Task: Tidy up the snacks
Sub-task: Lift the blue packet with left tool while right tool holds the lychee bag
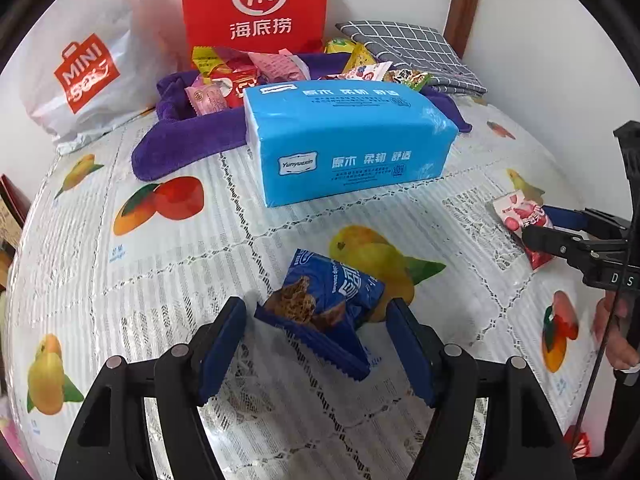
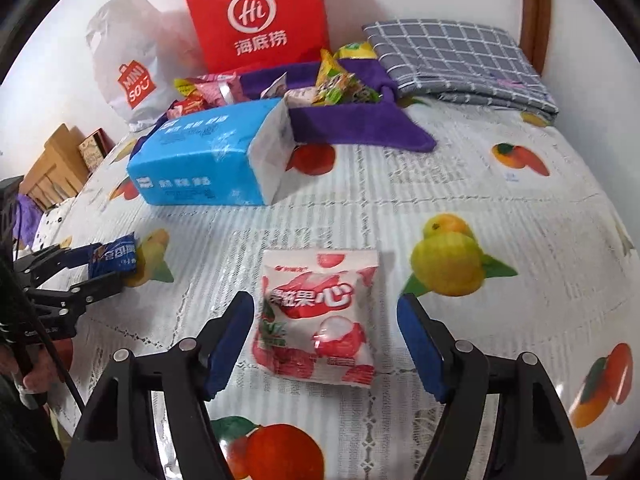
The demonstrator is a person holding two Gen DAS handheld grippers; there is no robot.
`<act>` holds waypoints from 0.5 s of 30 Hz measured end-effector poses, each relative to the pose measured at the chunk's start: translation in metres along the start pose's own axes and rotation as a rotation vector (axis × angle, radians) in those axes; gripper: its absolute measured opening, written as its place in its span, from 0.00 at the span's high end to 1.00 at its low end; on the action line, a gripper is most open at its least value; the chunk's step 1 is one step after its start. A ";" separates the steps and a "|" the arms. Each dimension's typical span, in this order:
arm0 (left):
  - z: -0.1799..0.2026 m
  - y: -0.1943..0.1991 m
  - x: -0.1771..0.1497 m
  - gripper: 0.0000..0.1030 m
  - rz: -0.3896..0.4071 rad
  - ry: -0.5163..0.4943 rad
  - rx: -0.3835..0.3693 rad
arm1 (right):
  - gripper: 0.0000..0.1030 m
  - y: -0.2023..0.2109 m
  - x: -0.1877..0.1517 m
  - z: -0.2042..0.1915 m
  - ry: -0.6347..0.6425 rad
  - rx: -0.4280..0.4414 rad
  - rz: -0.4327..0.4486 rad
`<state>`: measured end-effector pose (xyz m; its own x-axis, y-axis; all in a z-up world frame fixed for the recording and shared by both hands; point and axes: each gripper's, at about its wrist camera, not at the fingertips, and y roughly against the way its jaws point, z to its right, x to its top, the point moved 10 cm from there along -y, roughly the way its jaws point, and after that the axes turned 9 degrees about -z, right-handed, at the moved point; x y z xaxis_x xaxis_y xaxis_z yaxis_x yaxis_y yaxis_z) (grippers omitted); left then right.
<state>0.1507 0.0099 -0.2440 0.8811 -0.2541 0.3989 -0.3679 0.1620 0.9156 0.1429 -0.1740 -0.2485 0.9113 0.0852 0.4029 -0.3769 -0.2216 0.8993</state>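
Observation:
A blue cookie packet [image 1: 324, 308] lies on the fruit-print tablecloth between the open fingers of my left gripper [image 1: 316, 344]; it also shows in the right wrist view [image 2: 114, 260]. A white and red lychee candy packet [image 2: 320, 316] lies flat between the open fingers of my right gripper [image 2: 326, 344]; it shows at the right of the left wrist view [image 1: 520, 220]. A purple cloth tray [image 1: 180, 148] at the back holds several snack packets [image 1: 240, 76], also seen in the right wrist view [image 2: 340, 80].
A blue tissue pack [image 1: 348, 140] stands in front of the purple tray [image 2: 360, 128]. Behind are a red paper bag [image 1: 256, 4], a white Miniso bag [image 1: 84, 60] and a folded grey checked cloth [image 1: 416, 52]. Wooden furniture [image 2: 52, 168] stands past the table's left edge.

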 end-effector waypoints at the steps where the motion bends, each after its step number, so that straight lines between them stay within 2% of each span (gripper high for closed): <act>1: 0.001 -0.001 0.000 0.31 -0.003 -0.006 0.006 | 0.28 -0.002 0.000 -0.002 0.008 0.000 -0.005; 3: 0.002 -0.001 0.001 0.32 -0.007 -0.007 0.013 | 0.28 -0.006 -0.001 -0.006 0.020 -0.005 -0.009; 4: 0.002 -0.001 0.001 0.35 -0.007 -0.005 0.012 | 0.28 -0.007 0.000 -0.009 0.030 -0.011 -0.007; 5: 0.002 -0.001 0.001 0.44 -0.004 0.002 0.010 | 0.28 -0.008 -0.001 -0.010 0.037 -0.017 -0.004; 8: 0.000 0.001 0.002 0.54 0.010 0.026 0.002 | 0.28 -0.012 0.000 -0.013 0.064 -0.047 0.001; 11: 0.000 0.002 0.001 0.55 0.022 0.036 0.000 | 0.38 -0.012 0.000 -0.012 0.081 -0.075 0.014; 12: 0.000 0.002 0.001 0.55 0.025 0.039 -0.001 | 0.45 -0.011 0.000 -0.011 0.079 -0.075 0.017; 15: -0.001 0.003 0.000 0.56 0.028 0.055 -0.012 | 0.47 -0.009 0.000 -0.011 0.073 -0.067 0.016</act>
<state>0.1498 0.0112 -0.2409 0.8859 -0.1964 0.4203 -0.3889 0.1795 0.9036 0.1450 -0.1616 -0.2550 0.8914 0.1538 0.4262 -0.4037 -0.1577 0.9012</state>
